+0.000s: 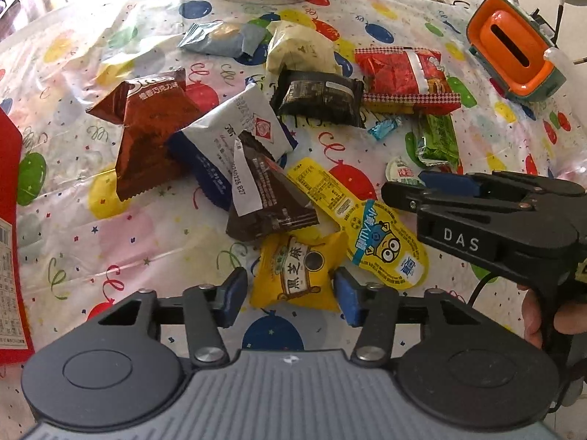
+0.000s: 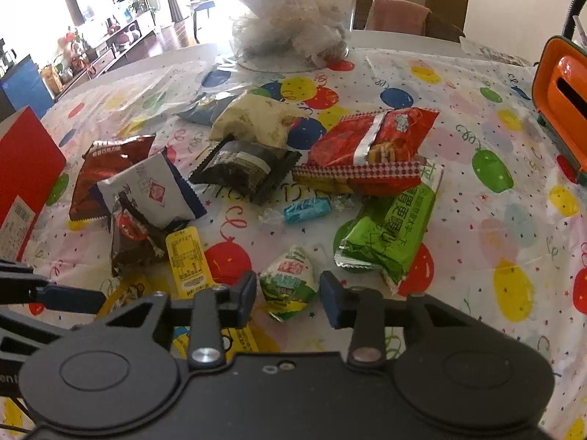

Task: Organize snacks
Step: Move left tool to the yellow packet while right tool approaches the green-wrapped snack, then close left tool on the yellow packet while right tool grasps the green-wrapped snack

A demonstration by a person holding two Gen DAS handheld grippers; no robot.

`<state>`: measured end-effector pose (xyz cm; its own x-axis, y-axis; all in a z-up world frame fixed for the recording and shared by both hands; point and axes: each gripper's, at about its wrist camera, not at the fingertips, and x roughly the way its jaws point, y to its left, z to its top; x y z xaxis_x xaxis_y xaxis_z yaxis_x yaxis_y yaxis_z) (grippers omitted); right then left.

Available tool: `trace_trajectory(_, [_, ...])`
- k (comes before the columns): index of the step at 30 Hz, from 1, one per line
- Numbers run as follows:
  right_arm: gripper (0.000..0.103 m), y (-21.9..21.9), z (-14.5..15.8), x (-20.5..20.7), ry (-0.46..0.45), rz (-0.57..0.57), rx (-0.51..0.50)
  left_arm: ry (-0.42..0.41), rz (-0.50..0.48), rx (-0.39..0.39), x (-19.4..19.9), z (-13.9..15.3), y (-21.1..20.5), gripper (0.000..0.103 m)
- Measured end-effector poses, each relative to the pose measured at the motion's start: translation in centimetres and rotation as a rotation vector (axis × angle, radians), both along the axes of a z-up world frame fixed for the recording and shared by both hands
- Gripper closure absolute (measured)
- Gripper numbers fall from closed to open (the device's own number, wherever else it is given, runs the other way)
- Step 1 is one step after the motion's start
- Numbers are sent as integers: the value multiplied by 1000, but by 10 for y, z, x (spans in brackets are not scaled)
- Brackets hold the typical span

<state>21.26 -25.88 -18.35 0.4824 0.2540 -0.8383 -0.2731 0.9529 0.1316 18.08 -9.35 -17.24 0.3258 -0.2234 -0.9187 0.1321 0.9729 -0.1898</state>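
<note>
Several snack packets lie loose on a balloon-print tablecloth [image 1: 73,198]. My left gripper [image 1: 290,293] is open, its pads on either side of a yellow packet [image 1: 299,275] without touching it. My right gripper [image 2: 288,295] is open around a small white-and-green candy [image 2: 290,282], pads apart from it; it also shows in the left wrist view [image 1: 414,187]. Nearby lie a long yellow cartoon packet [image 1: 363,227], a dark brown packet [image 1: 264,198], a white-and-blue packet [image 1: 234,135], a brown packet [image 1: 146,128], a green packet [image 2: 392,234], a red packet [image 2: 370,146], a black packet [image 2: 245,168] and a blue candy [image 2: 306,209].
A clear container [image 2: 293,18] with white wrappers stands at the table's far side. An orange-and-green box [image 1: 513,55] sits at the far right. A red carton [image 2: 25,168] stands at the left edge. A cream packet [image 2: 253,121] and a grey-blue packet [image 1: 220,38] lie further back.
</note>
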Motion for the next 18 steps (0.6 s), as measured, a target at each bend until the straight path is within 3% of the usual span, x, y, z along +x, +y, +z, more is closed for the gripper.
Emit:
trace_trajectory(6, [70,1,-2,-4,-16,7,-20,-9,3,1,-2,1,-2,58])
trace_trajectory(10, [71,-3,1,-6,-26,2,-22,-18,9,-10,-5,4,0,66])
trace_trajectory(18, [71,-11,11,-14,-27,-3,0,-19,57,-15,-13,7,8,69])
